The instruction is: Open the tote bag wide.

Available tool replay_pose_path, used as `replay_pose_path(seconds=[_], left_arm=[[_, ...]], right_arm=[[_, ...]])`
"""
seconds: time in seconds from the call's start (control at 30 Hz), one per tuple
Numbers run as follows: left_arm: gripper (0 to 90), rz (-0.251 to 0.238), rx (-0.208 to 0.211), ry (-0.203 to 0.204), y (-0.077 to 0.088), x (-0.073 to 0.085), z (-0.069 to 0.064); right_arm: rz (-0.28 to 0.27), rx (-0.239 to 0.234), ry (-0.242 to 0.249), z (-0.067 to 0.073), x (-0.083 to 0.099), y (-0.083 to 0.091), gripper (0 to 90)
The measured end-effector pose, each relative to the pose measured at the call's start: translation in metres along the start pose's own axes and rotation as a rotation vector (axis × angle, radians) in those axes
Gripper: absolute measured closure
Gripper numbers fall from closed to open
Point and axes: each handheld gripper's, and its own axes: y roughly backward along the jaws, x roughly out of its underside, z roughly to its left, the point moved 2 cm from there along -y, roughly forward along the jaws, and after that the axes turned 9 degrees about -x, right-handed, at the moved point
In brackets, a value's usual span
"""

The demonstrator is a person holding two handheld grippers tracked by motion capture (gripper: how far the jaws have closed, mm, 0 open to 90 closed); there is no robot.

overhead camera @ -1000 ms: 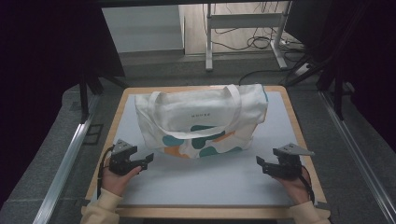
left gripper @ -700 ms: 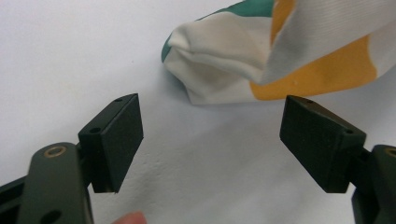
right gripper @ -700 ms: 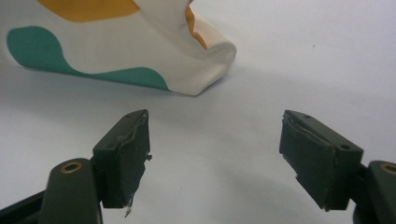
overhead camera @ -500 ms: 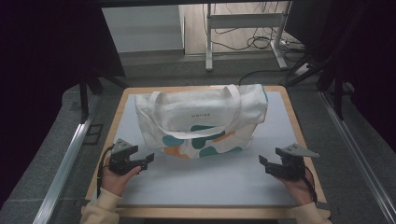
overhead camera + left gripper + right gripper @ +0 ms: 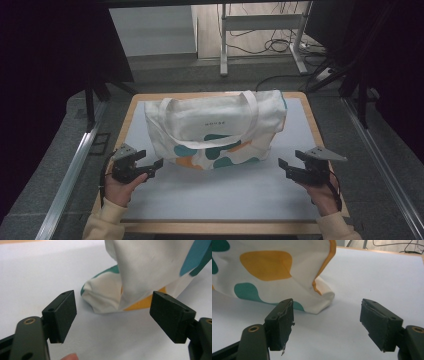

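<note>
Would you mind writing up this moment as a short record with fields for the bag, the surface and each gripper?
bag: white tote bag with teal and orange blotches, lying flat, handles toward the far side
surface: white mat on a wooden table
left gripper: open, empty, jaws pointed at the bag's near left corner, not touching
right gripper: open, empty, jaws pointed at the bag's near right corner, not touching
contact: none

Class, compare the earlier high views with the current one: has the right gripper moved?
Yes. Against the table's right edge, the right gripper has drifted slightly toward the person, away from the tote bag. Its fingers stay open.
</note>
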Motion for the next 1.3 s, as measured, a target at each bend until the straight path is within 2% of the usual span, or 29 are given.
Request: replay_pose_path(seconds=[0.3, 0.47, 0.63, 0.9, 1.3], left_arm=[[21.7, -0.026, 0.006, 0.011, 0.007, -0.014, 0.005], [22.0, -0.043, 0.005, 0.016, 0.015, -0.021, 0.009], [22.4, -0.054, 0.018, 0.018, 0.021, -0.030, 0.012], [22.4, -0.059, 0.025, -0.005, 0.026, -0.044, 0.012], [22.3, -0.075, 0.042, -0.018, 0.027, -0.068, 0.012]], right_arm=[[-0.017, -0.013, -0.003, -0.004, -0.017, -0.001, 27.6], [-0.044, -0.023, 0.007, -0.004, -0.032, 0.000, 28.0], [-0.044, -0.028, 0.024, -0.003, -0.043, 0.001, 28.8], [-0.061, -0.026, 0.044, -0.001, -0.066, 0.003, 29.1], [-0.085, -0.028, 0.038, -0.007, -0.094, 0.003, 29.8]])
